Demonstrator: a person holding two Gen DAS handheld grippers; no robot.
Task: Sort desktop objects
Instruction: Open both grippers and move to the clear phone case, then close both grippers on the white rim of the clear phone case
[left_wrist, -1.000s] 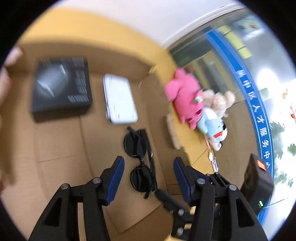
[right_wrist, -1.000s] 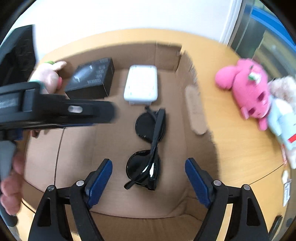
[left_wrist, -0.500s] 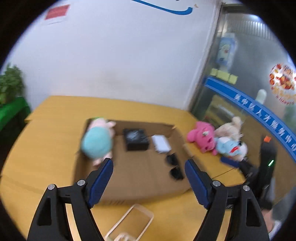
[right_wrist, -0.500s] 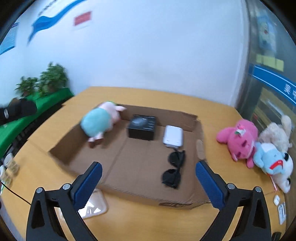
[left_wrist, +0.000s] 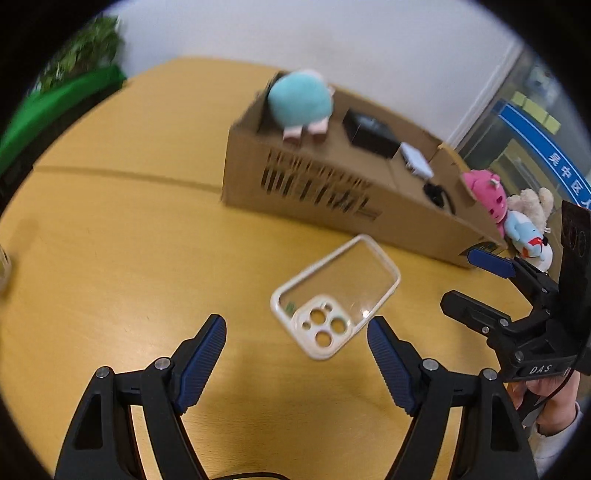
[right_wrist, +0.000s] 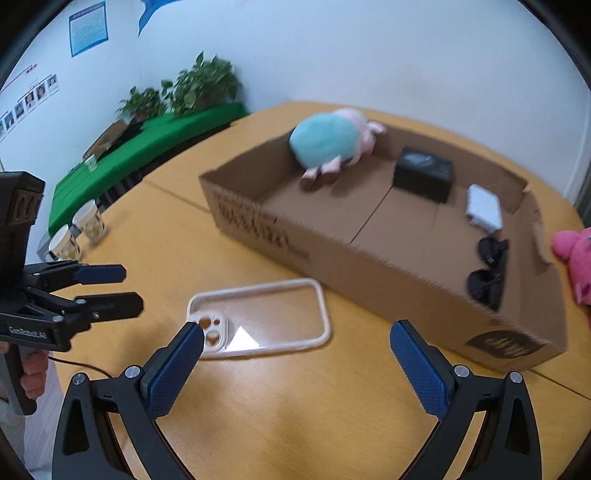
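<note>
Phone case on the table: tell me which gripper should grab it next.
Left, probably. The left gripper is open with the phone case lying just beyond its fingertips; the right gripper, also open, has it off toward one finger.

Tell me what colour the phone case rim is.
Off-white, with a clear back; the phone case lies on the table, sharpest in the right wrist view.

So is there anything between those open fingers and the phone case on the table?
Nothing visible. The phone case lies flat on bare table just ahead of the left gripper, beside the cardboard box, whose wall it must clear.
</note>
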